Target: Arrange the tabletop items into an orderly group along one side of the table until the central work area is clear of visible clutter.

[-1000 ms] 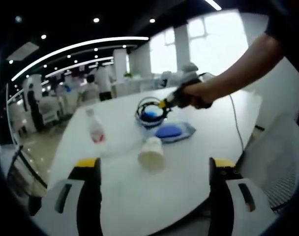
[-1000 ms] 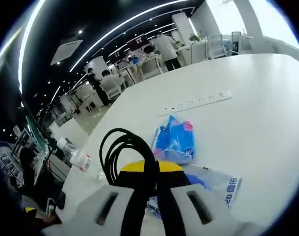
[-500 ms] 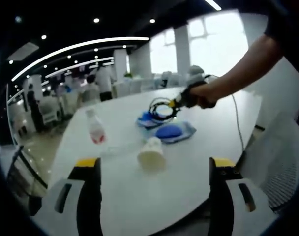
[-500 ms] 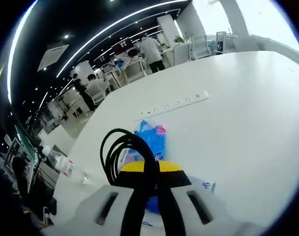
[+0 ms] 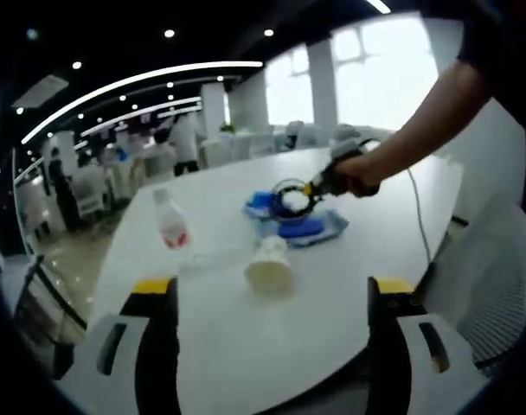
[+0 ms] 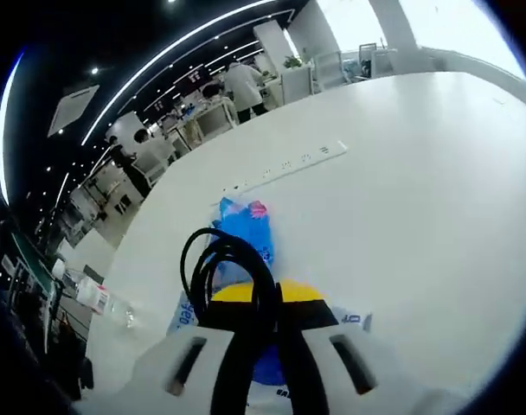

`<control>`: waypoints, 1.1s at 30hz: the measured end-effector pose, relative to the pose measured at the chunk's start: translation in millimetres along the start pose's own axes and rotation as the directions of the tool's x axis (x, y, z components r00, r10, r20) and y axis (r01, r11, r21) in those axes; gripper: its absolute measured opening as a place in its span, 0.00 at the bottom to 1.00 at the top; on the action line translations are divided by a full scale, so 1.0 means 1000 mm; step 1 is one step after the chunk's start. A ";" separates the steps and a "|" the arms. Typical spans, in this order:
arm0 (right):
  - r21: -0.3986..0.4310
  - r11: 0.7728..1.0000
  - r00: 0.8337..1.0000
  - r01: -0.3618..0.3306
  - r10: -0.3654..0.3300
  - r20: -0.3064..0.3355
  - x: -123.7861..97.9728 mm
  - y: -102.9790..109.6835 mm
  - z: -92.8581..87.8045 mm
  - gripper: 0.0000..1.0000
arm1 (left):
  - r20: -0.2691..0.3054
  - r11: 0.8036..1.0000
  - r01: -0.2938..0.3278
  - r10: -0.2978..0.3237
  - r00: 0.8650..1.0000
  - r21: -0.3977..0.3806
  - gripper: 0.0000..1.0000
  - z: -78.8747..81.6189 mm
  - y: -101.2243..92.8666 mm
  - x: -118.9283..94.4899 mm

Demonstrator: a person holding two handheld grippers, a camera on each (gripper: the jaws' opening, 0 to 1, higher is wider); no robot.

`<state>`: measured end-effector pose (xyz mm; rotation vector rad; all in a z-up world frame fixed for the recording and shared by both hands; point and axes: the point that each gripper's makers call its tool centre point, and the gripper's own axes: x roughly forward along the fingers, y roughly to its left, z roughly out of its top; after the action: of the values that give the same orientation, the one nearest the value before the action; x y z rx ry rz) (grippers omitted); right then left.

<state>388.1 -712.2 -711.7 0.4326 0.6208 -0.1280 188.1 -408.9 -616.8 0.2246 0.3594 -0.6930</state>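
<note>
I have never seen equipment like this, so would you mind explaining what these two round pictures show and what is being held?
A person holds a hand-held two-jaw gripper in each hand, and a fisheye camera rides on each. The left gripper view looks along the left gripper, whose jaws stand apart, empty. On the white table lie a paper cup on its side, a small plastic bottle and blue packets. That view also catches the person's hand carrying the right gripper. The right gripper view looks along the right gripper, its jaws shut on a coiled black cable, above the blue packets, with a white power strip beyond.
</note>
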 end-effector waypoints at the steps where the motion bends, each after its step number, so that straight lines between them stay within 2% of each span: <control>1: -0.004 1.000 1.000 0.003 -0.003 0.000 0.002 -0.001 -0.001 0.07 | -0.002 1.000 -0.001 0.001 1.000 0.000 0.88 0.000 0.000 0.000; 4: 0.006 1.000 1.000 0.012 -0.011 -0.008 0.007 -0.005 -0.004 0.07 | -0.007 1.000 -0.005 0.005 1.000 -0.001 0.88 -0.001 0.001 0.001; 12: -0.048 0.999 0.999 0.021 -0.022 -0.024 0.010 -0.013 -0.010 0.09 | -0.020 1.000 -0.007 0.006 1.000 -0.010 0.87 -0.002 0.001 0.001; 15: -0.109 0.994 0.999 0.023 -0.026 -0.028 0.005 -0.015 -0.012 0.13 | -0.022 1.000 0.003 -0.003 1.000 -0.011 0.87 -0.003 0.000 0.001; 17: -0.122 0.992 1.000 0.009 -0.008 0.010 0.001 -0.014 -0.006 0.16 | -0.022 1.000 0.008 -0.009 1.000 -0.015 0.87 -0.003 -0.001 0.001; 19: -0.137 0.990 1.000 0.005 -0.005 0.001 -0.004 -0.014 -0.008 0.17 | -0.026 1.000 0.021 -0.022 0.999 -0.020 0.87 -0.004 -0.003 0.001; 21: -0.163 0.986 1.000 -0.024 0.026 0.015 -0.017 -0.007 -0.009 0.19 | -0.022 0.999 0.030 -0.031 0.999 -0.023 0.87 -0.003 -0.005 0.001; 26: -0.285 0.956 0.996 -0.074 0.086 0.031 -0.044 0.005 -0.014 0.27 | -0.011 0.998 0.048 -0.048 0.999 -0.031 0.87 -0.001 -0.007 0.001; 30: -0.388 0.913 0.988 -0.125 0.150 0.035 -0.064 0.014 -0.018 0.33 | -0.003 0.995 0.062 -0.062 0.998 -0.073 0.87 -0.001 -0.003 0.002; 33: -0.450 0.883 0.985 -0.136 0.171 0.037 -0.077 0.018 -0.022 0.38 | 0.000 0.994 0.075 -0.075 0.997 -0.085 0.87 0.000 -0.004 0.003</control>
<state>318.2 -687.5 -676.0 0.0281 0.5189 0.1504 187.4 -413.7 -618.5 0.1316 0.4011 -0.7497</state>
